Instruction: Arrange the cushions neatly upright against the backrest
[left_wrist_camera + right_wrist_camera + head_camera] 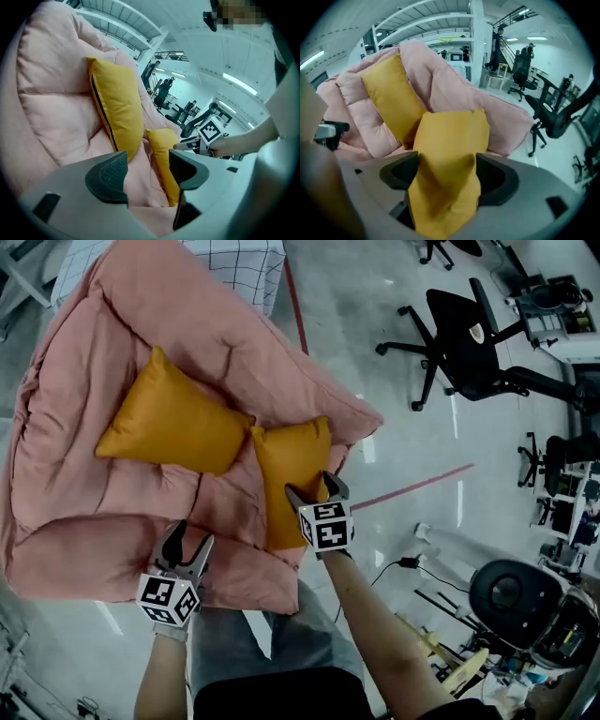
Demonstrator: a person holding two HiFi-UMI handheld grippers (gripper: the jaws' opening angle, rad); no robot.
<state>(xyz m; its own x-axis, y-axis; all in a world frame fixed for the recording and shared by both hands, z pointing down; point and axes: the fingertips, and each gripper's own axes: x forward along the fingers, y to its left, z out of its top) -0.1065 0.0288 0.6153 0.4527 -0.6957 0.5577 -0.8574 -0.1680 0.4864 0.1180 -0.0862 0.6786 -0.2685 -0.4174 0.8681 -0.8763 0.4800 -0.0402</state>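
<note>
Two mustard-yellow cushions lie on a pink padded sofa (75,493). The left cushion (173,423) leans slanted against the backrest. The right cushion (291,470) stands on end beside it, nearer the armrest. My right gripper (317,486) is open, its jaws spread wide around this cushion's lower end; the creased fabric (450,150) fills the gap between the pads. My left gripper (190,538) hangs open over the sofa's front edge with nothing between its fingers. In the left gripper view both cushions (119,108) (164,154) show beyond the empty jaws.
A black office chair (464,338) stands on the grey floor to the right, past a red tape line (412,486). A checked fabric (239,263) lies behind the sofa. Cables and a round black machine (525,601) sit at the lower right. People and chairs show far off.
</note>
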